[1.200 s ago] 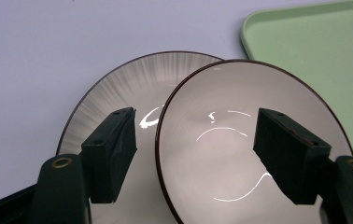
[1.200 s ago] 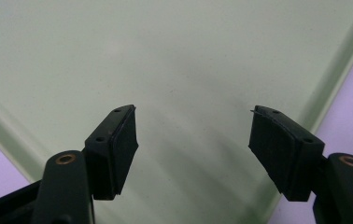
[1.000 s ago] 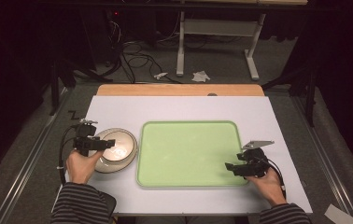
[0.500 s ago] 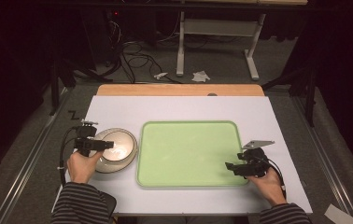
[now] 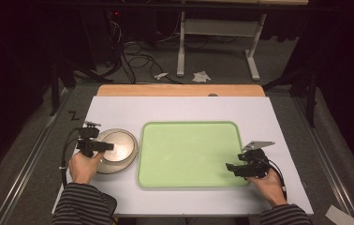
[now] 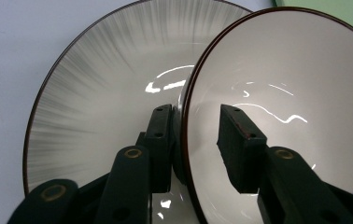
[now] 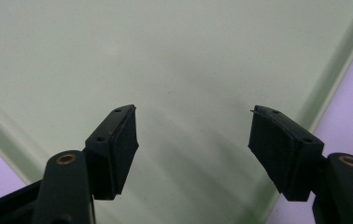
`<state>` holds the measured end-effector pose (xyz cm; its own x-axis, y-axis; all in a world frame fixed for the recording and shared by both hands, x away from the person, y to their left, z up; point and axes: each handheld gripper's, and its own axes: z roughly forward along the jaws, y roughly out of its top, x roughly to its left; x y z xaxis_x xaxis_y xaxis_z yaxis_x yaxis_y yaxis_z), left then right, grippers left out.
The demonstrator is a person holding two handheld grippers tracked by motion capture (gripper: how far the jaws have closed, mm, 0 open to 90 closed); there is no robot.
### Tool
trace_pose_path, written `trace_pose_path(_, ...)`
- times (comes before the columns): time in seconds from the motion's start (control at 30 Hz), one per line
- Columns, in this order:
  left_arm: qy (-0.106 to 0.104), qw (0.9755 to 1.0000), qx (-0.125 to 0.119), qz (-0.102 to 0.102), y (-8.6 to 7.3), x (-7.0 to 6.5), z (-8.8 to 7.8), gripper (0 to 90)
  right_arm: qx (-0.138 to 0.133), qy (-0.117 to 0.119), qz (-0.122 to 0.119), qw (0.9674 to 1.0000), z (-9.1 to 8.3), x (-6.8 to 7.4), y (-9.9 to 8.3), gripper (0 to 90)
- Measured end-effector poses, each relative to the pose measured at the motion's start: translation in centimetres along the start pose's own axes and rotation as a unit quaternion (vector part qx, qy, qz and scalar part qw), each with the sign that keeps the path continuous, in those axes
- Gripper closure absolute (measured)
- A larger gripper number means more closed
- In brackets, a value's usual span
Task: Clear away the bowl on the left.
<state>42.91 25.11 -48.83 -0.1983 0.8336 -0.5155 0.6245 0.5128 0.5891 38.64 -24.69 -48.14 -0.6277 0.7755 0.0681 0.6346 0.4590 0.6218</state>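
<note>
Dark floor strewn with cables surrounds a white table (image 5: 269, 122) where a person works with a pair of tongs in each hand.

Left gripper (image 6: 195, 140): its jaws straddle the rim of a small bowl (image 6: 296, 93), one jaw outside, one inside. They look closed on the rim or nearly so, though I cannot tell whether they pinch firmly. That bowl sits inside a larger streaked bowl (image 6: 100, 88); taking it by the edge seems the way to lift one out of the other.

Right gripper (image 7: 193, 135): released, jaws wide apart and empty, hanging just above the near right corner of the green tray (image 7: 165, 56), probably waiting.

In the high view, the stacked bowls rest just left of the tray, which is bare and likely their destination.
</note>
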Motion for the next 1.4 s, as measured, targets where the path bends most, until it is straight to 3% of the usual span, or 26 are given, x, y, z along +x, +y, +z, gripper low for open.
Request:
trace_pose_path(0.27, 0.002, 0.9994, 0.017, -0.031, 0.2, 0.7, 0.6, 75.3, -0.002, -0.004, -0.003, 1.0000, 0.0, 0.0, 0.0, 34.3)
trace_pose_path(0.5, -0.018, 0.9973, 0.020, -0.069, 0.8, 1.1, 0.3, 80.6, 0.001, -0.005, 0.002, 1.0000, 0.0, 0.1, 0.0, 34.3)
trace_pose_path(0.87, -0.021, 0.9985, 0.015, -0.049, 1.0, 0.6, -0.3, 80.3, 0.001, -0.004, -0.001, 1.0000, 0.0, 0.0, 0.0, 34.2)
trace_pose_path(1.13, -0.050, 0.9975, -0.004, -0.049, 1.5, 0.0, -1.7, 81.3, 0.002, -0.007, -0.003, 1.0000, 0.0, 0.1, 0.0, 34.2)
trace_pose_path(1.4, -0.075, 0.9969, -0.005, -0.021, 1.3, -2.0, -2.6, 81.4, 0.002, -0.007, -0.003, 1.0000, 0.0, 0.1, 0.0, 34.3)
